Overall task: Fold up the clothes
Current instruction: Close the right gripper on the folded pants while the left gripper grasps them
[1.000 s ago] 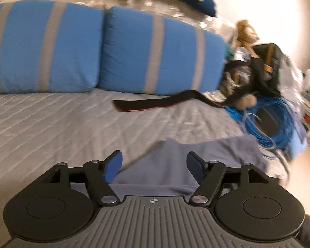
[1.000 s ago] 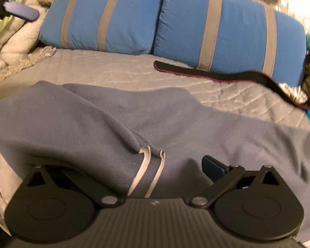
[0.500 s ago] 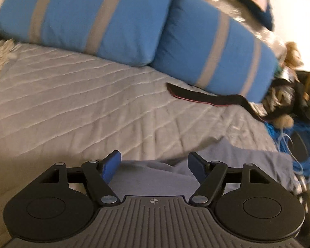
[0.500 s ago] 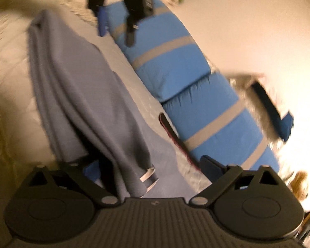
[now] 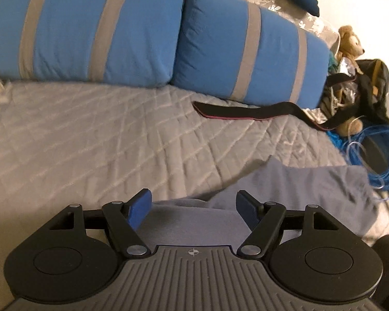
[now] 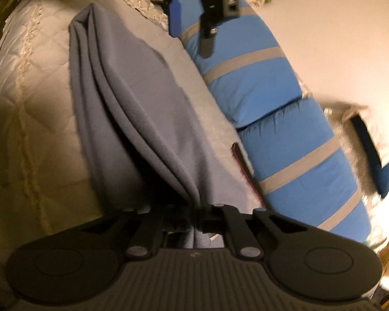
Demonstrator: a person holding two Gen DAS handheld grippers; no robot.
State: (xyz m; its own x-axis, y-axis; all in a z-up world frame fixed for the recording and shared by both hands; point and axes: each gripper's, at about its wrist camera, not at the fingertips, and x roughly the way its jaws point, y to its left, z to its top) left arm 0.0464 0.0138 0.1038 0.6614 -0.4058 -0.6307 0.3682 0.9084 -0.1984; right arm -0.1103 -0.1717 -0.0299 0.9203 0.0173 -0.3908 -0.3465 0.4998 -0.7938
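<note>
A grey-blue garment lies along the quilted bed, gathered into long folds. My right gripper is shut on its near end, where the cloth bunches between the closed fingers. The far end of the garment reaches the upper left of the right wrist view. My left gripper hovers there, apart from the cloth. In the left wrist view the left gripper is open, blue pads wide, nothing between them. The garment lies under it and off to the right.
Two blue pillows with grey stripes line the back of the grey quilt. A black strap lies before them. A teddy bear, a dark bag and coiled blue cable crowd the right side.
My right gripper has gone from open to shut on the garment's end and has rolled sideways. The left gripper has stayed open and swung its view along the bed.
</note>
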